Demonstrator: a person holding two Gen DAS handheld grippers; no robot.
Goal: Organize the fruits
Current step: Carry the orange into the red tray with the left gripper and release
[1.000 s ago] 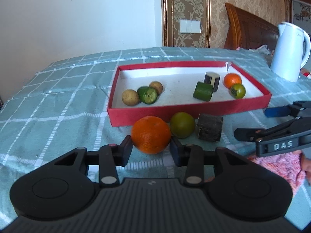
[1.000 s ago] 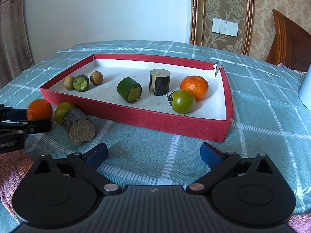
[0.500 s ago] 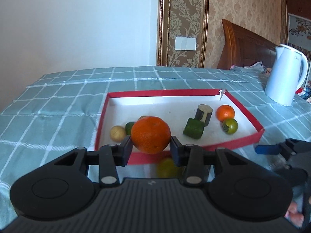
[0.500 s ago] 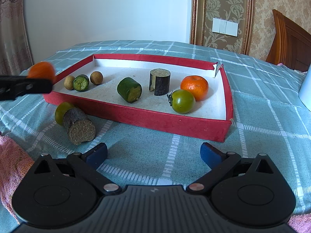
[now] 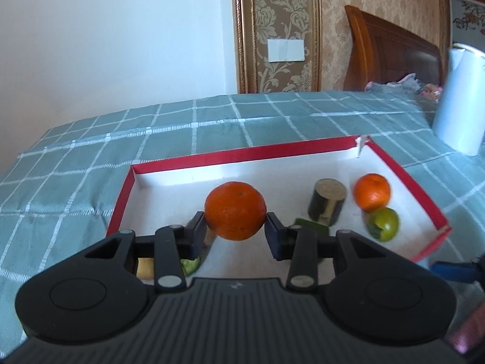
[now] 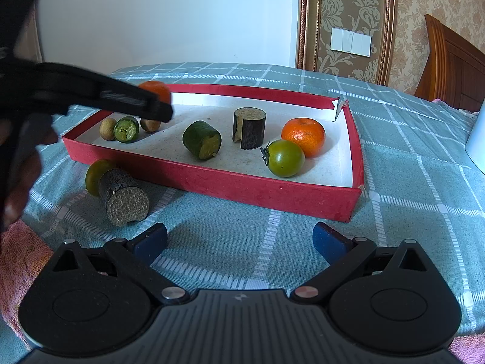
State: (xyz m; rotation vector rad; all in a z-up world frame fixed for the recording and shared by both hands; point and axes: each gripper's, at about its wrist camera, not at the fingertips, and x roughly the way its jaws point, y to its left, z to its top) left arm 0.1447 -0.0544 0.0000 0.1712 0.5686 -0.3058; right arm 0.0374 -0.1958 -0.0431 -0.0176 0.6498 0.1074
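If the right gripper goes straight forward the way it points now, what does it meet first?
Probably the near red wall of the tray. The open right gripper points down over bare tablecloth, so it may touch cloth first; depth is unclear.

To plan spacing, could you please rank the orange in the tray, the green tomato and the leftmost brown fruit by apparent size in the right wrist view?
1. orange
2. green tomato, only slightly smaller and nearer the camera, so unsure
3. brown fruit
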